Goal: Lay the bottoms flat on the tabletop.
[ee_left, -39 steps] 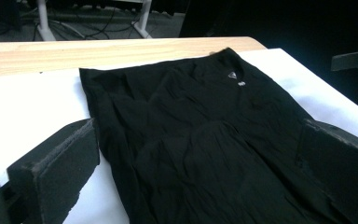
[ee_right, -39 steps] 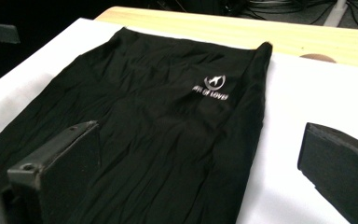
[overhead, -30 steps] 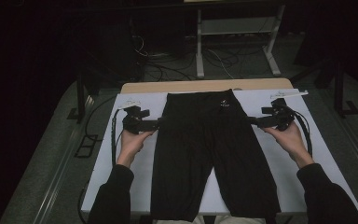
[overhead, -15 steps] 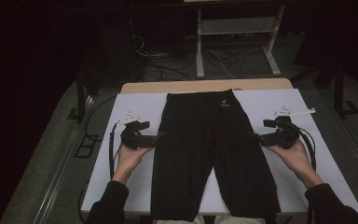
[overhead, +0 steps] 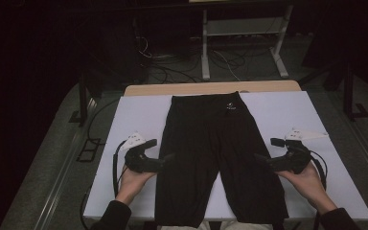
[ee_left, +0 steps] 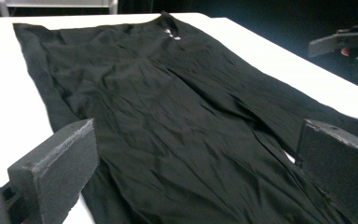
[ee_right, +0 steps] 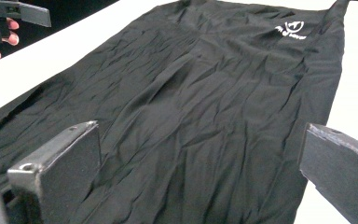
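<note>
Both grippers have moved toward the counter's (overhead: 268, 108) near edge; left gripper (overhead: 166, 157) and right gripper (overhead: 258, 158) flank the black shorts (overhead: 215, 153), jaws open.

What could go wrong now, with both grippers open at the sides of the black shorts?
1. The left gripper and right gripper sit at the outer leg edges of the shorts; a shallow bite may catch one fabric layer only.
2. The hems hang over the near edge of the table, so an uneven pull might drag the shorts off.
</note>
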The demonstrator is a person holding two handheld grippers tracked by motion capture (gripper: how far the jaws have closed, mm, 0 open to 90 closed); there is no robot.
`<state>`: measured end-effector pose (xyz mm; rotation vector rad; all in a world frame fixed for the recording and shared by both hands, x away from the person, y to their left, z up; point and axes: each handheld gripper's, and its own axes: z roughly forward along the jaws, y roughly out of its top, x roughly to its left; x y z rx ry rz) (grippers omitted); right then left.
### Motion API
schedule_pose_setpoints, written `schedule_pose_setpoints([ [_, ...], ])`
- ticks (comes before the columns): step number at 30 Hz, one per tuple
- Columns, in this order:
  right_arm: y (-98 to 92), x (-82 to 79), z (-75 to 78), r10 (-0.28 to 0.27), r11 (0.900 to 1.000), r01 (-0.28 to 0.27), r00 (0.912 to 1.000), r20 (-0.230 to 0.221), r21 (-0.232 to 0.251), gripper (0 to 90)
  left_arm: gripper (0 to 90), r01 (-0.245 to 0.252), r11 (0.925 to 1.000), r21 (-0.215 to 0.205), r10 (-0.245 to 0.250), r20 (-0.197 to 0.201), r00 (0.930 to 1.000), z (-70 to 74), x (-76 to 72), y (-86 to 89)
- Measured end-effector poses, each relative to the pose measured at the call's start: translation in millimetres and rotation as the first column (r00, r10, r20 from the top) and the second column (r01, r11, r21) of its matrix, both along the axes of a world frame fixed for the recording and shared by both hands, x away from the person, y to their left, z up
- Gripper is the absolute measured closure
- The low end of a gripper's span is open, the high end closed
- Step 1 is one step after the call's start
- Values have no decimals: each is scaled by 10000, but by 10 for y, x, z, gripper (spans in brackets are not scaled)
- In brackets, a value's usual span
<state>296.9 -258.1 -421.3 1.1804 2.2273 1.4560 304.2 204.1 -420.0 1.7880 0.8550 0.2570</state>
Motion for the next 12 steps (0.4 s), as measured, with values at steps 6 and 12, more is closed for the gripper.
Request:
schedule_pose_setpoints([
  [6, -42, -118, -84, 112, 9998, -113, 9999, -92, -132, 0, 0, 347, 9989, 323, -351, 133, 9993, -46, -129, -45],
  [12, -99, -156, -175, 166, 9992, -175, 9995, -266, -348, 0, 0, 759, 9944, 733, -761, -10, 9971, -127, -193, -100],
])
